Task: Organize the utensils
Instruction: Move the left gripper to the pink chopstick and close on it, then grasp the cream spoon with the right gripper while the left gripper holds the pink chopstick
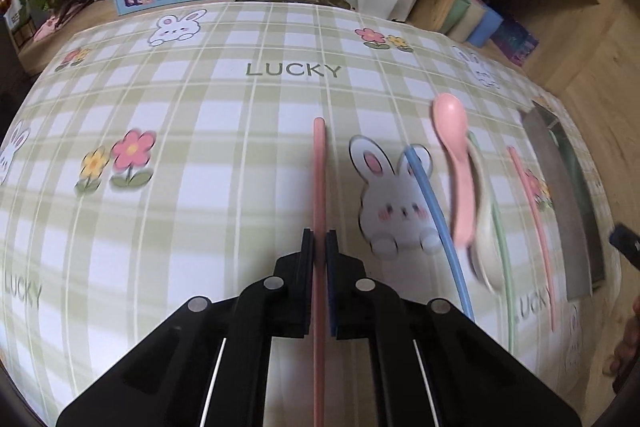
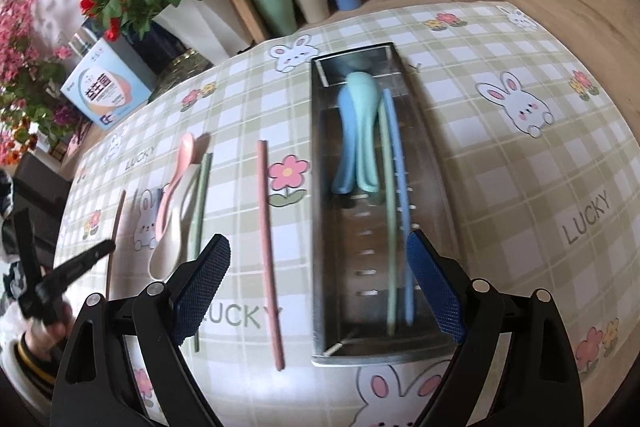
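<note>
In the left wrist view, the left gripper sits low in the middle of the frame with its jaws squeezed tight on a pink chopstick, which sticks out past the tips toward the word LUCKY on the checked cloth. To the right lie a blue chopstick, a pink spoon on top of a cream spoon, a green chopstick and one more pink stick. The metal tray peeks in at the right edge. In the right wrist view, the right gripper fills the bottom of the frame with its jaws wide apart and nothing between them. The tray lies in the middle, and inside it are a blue spoon, a teal spoon, a green stick and a blue stick. Another pink stick lies on the cloth just left of the tray. The left gripper shows at the far left. I think the job now is to carry the held stick to the tray. It is best to keep the squeeze firm, keep the stick flat, line it up with the long sides of the tray, and let go only when it is low inside beside the other sticks.
</note>
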{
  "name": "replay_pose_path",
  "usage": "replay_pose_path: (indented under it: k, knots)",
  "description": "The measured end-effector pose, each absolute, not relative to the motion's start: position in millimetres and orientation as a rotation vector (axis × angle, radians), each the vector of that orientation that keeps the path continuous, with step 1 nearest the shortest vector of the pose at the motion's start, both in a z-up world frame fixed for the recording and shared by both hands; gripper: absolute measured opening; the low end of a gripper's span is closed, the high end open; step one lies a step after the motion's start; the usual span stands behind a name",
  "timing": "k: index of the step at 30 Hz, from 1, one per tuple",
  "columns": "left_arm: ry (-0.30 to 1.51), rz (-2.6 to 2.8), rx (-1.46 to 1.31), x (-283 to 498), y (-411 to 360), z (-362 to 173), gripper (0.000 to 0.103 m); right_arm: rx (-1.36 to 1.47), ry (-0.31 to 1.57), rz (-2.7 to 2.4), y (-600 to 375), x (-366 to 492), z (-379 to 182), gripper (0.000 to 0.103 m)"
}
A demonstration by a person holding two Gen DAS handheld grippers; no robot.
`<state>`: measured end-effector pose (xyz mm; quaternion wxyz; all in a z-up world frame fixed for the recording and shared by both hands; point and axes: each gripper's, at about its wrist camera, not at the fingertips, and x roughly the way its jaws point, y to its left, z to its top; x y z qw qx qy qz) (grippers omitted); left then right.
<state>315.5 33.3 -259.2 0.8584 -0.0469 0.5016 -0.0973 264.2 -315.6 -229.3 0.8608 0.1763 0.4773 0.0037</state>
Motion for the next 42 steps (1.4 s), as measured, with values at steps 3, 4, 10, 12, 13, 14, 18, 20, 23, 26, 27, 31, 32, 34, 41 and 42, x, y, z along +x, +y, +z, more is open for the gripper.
replay_pose_path:
  k: [3,4,10,12,13,14,18,20,23,26,27,31,32,34,41,42]
  knots:
    - [1.077,-0.206,-0.212,298.3,46.7,-260.9,0.006,0.353,1.025,0.054,-300.6,272.7,-232.3,0.069]
    - [1.075,-0.2,-0.231,292.5,50.2,-261.7,0.006,0.348,1.031,0.07,-295.3,275.3,-233.0,0.067]
    - [1.075,-0.179,-0.208,282.0,54.8,-271.2,0.006,0.269,1.071,0.254,-232.4,305.3,-241.4,0.03]
    - [1.079,-0.17,-0.208,282.4,56.9,-275.8,0.006,0.251,1.075,0.297,-213.2,315.3,-244.6,0.024]
    - [1.072,-0.174,-0.205,282.1,57.5,-276.2,0.006,0.25,1.077,0.318,-204.0,321.0,-246.7,0.022]
    - [1.067,-0.176,-0.192,282.2,56.6,-275.9,0.006,0.252,1.08,0.331,-196.5,325.9,-248.5,0.022]
    - [1.058,-0.184,-0.194,281.8,59.8,-276.2,0.006,0.258,1.094,0.336,-177.2,343.1,-256.1,0.022]
    - [1.059,-0.19,-0.2,282.9,60.7,-276.9,0.006,0.277,1.112,0.318,-175.2,350.2,-263.9,0.022]
    - [1.063,-0.201,-0.225,283.8,64.2,-277.6,0.006,0.308,1.134,0.298,-174.4,356.5,-275.5,0.022]
    - [1.059,-0.211,-0.229,283.1,65.4,-278.1,0.006,0.34,1.143,0.295,-174.9,359.1,-283.5,0.022]
    - [1.059,-0.211,-0.232,282.9,65.9,-278.3,0.006,0.348,1.143,0.296,-174.6,359.3,-285.1,0.022]
    - [1.054,-0.216,-0.244,282.2,67.7,-278.8,0.006,0.35,1.142,0.31,-168.6,361.7,-289.5,0.022]
    - [1.053,-0.217,-0.244,282.0,67.4,-278.8,0.006,0.349,1.146,0.315,-166.5,361.7,-290.9,0.02]
    - [1.053,-0.219,-0.244,282.4,67.5,-279.0,0.006,0.349,1.147,0.323,-163.3,360.1,-292.1,0.015]
    - [1.049,-0.218,-0.24,281.9,66.9,-279.6,0.007,0.365,1.132,0.32,-163.9,349.4,-294.1,0.009]
    - [1.048,-0.216,-0.237,281.7,67.0,-279.7,0.007,0.369,1.129,0.315,-164.6,346.8,-294.0,0.009]
